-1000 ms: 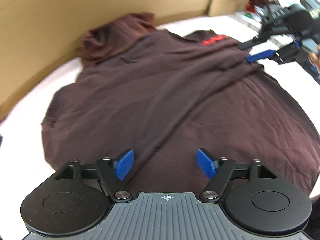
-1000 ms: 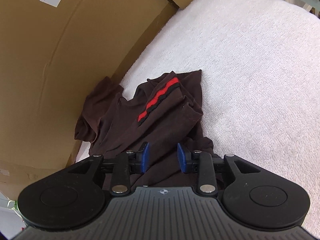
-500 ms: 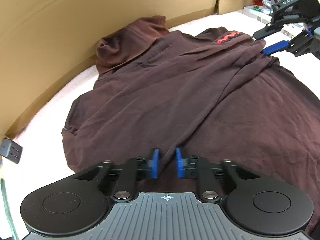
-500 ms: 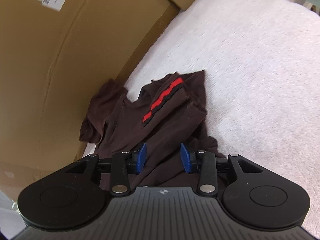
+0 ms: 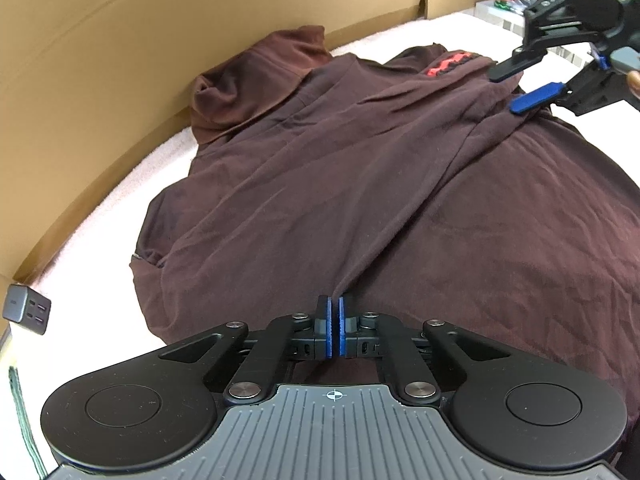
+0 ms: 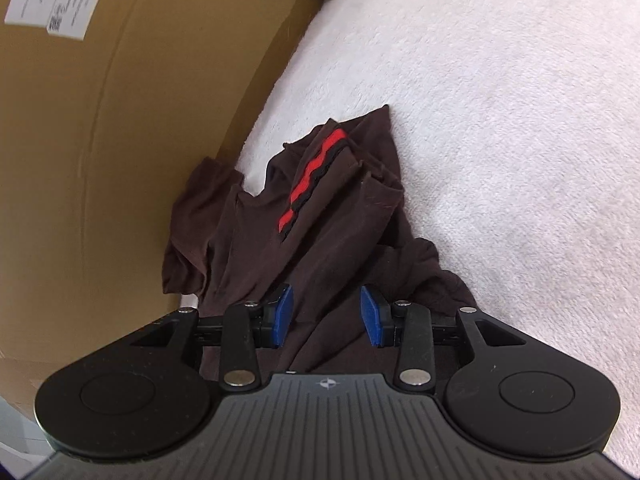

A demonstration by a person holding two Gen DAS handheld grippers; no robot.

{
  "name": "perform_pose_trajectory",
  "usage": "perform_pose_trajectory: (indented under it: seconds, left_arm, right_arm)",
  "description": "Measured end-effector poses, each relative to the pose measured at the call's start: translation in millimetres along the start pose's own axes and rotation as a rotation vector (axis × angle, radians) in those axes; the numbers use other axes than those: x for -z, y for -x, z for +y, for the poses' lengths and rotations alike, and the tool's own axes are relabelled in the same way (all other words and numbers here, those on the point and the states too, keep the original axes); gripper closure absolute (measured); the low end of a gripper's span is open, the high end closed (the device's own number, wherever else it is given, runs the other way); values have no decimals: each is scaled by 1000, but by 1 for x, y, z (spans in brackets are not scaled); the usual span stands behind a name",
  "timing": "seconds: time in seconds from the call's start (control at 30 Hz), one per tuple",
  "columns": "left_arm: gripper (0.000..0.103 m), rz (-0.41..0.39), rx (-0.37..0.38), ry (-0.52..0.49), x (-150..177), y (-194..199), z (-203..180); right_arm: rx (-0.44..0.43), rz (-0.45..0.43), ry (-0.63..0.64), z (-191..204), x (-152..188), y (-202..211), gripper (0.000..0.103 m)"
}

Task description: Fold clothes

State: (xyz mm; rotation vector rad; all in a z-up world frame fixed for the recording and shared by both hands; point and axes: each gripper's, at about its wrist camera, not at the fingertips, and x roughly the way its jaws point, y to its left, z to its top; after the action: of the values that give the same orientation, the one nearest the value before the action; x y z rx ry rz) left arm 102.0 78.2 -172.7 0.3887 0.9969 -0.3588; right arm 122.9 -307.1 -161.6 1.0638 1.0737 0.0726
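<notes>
A dark brown shirt [image 5: 360, 184] with a red wavy stripe [image 5: 448, 65] lies spread on a white towel-covered surface [image 5: 100, 240]. My left gripper [image 5: 333, 312] is shut on a fold of the shirt's near edge. My right gripper [image 6: 326, 314] is open over a bunched fold of the shirt [image 6: 320, 240] near the red stripe [image 6: 310, 176]; its blue pads stand on either side of the cloth. It also shows in the left wrist view [image 5: 520, 88] at the shirt's far right.
A tall cardboard wall [image 5: 120, 60] runs along the left and back of the towel; it also shows in the right wrist view [image 6: 100, 140]. A small grey charger block [image 5: 26, 314] sits at the left edge. White towel [image 6: 500, 140] extends to the right.
My left gripper has closed from wide open onto the shirt's near fold. My right gripper has opened wider over the fold near the stripe.
</notes>
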Motion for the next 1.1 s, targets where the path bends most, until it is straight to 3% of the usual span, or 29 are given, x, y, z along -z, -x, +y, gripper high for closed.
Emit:
perform_pose_trajectory:
  seconds: [0.1,0.13,0.17,0.2,0.23,0.47,0.57,0.67,0.7,0.73,0.8,0.83,0.9,1.03,1.1]
  left_arm:
    - [103,5,2,-5,1,0,1]
    - [103,5,3,-7,1,0,1]
    - [103,6,3,-8,1,0,2]
    - [103,6,2,-11,1,0,2]
    - [103,7,0,-13,2,1,4]
    - [103,12,-14,-6,6,11,17]
    - [103,42,-12,-34,7,7,15]
    - [103,66,-39,-97,8,3,7]
    - [93,72,-48,-115,6,3,5]
    - [92,79,-56,-127,5,3,3]
    - [73,84,-69,-132,4,5,2]
    - [69,84,-74,-127,4,8,2]
    - [49,73,-79,-107,4,16,3]
    - [42,35,-59,-39,0,39,8]
    - [32,-6,-34,-14,-6,48,8]
  right_arm:
    - [18,-10,11,5,0,-8,62]
    - [18,-11,15,6,0,-9,69]
    - [19,-13,19,6,0,-10,87]
    - [20,-14,23,7,0,-11,97]
    - [22,-16,31,8,0,-11,102]
    - [6,13,32,12,8,7,102]
    - [120,35,95,10,10,-5,102]
    - [181,39,179,12,14,-14,103]
    - [192,42,202,15,15,-12,102]
    - [202,46,225,18,16,-9,98]
    - [223,53,271,23,17,-5,90]
    - [234,56,295,26,18,-2,86]
    - [261,36,356,29,19,11,87]
    - [304,-49,464,34,14,37,87]
    - [309,-75,512,39,11,39,87]
